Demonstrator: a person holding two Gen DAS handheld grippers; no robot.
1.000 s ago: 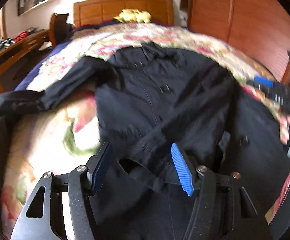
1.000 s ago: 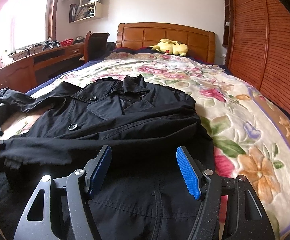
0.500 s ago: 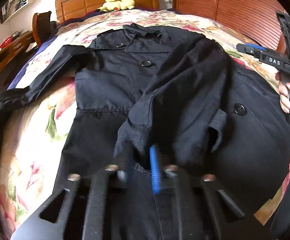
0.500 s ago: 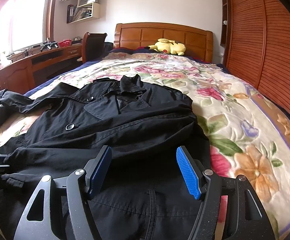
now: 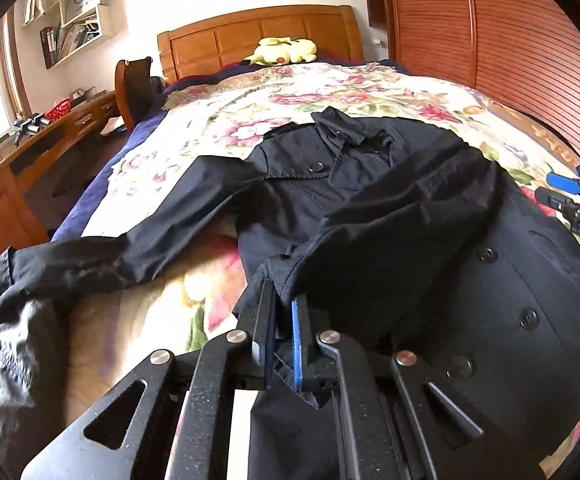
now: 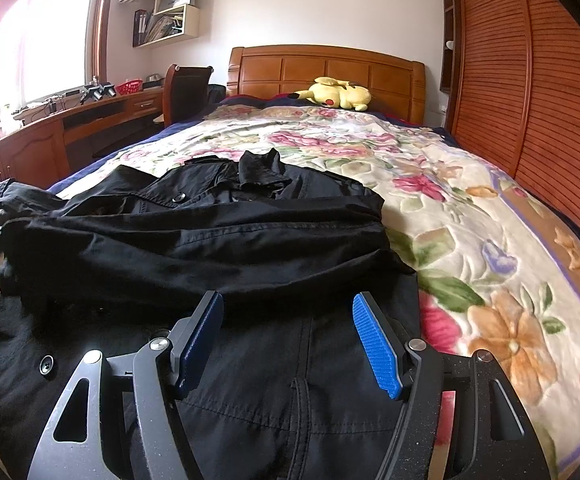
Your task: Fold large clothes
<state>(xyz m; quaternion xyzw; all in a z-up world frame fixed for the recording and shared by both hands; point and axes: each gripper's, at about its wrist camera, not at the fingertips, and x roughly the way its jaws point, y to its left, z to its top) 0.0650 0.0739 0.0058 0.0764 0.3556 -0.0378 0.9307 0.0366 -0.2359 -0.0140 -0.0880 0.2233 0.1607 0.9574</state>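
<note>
Bedroom: floral quilt [image 6: 470,216] covers the wooden bed, a broad flat place for folding.
Coat: black trench coat [image 5: 470,248] lies face up on the quilt, its right sleeve [image 5: 402,216] drawn across the chest, likely the first fold.
Left gripper [image 5: 281,312]: pressed together, pinching that sleeve's cuff.
Right gripper [image 6: 286,340]: spread, empty, hovering over the coat's skirt.

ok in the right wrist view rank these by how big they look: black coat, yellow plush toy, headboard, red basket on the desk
1. black coat, by far the largest, though nearest the camera
2. headboard
3. yellow plush toy
4. red basket, smallest, and far off
</note>
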